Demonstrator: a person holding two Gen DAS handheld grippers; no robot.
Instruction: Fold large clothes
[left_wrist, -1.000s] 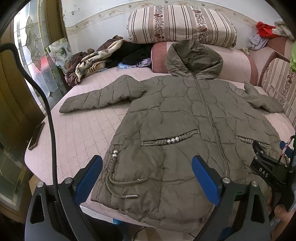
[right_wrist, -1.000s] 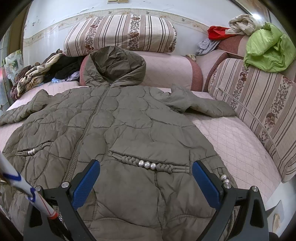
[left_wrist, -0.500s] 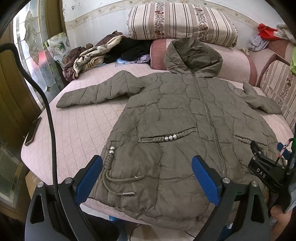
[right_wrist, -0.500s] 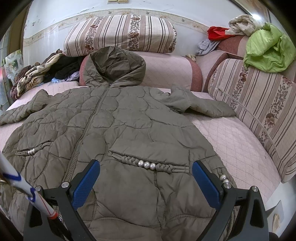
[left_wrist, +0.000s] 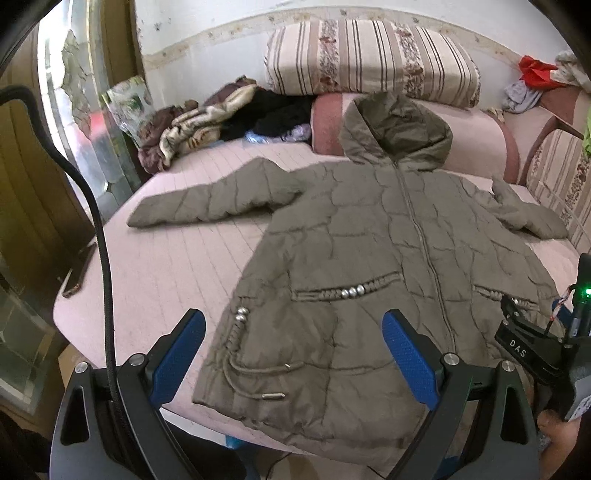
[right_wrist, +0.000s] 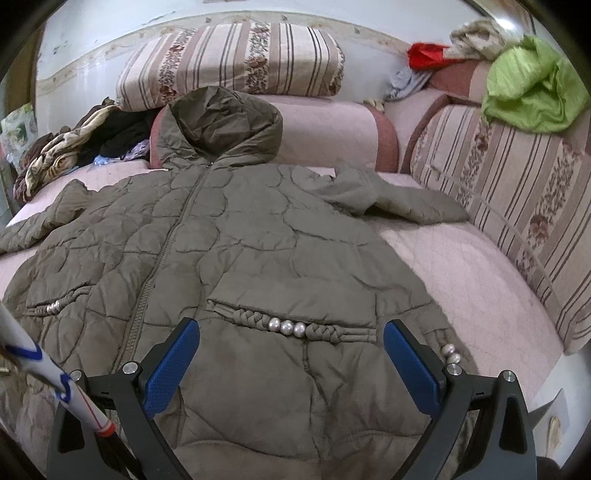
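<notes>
Your left gripper has its jaws wide apart, nothing between them, hanging over the near hem of the coat. Your right gripper is also spread wide and empty, above the coat's lower front. The coat is olive, quilted and puffy, lying flat and zipped, front up, on the pink bed straight ahead of both grippers. The hood is farthest from you, propped against a pink bolster. Both sleeves are spread outward. Braided pocket trims carry silver beads, and a drawstring trails by the hem ahead of your left gripper.
</notes>
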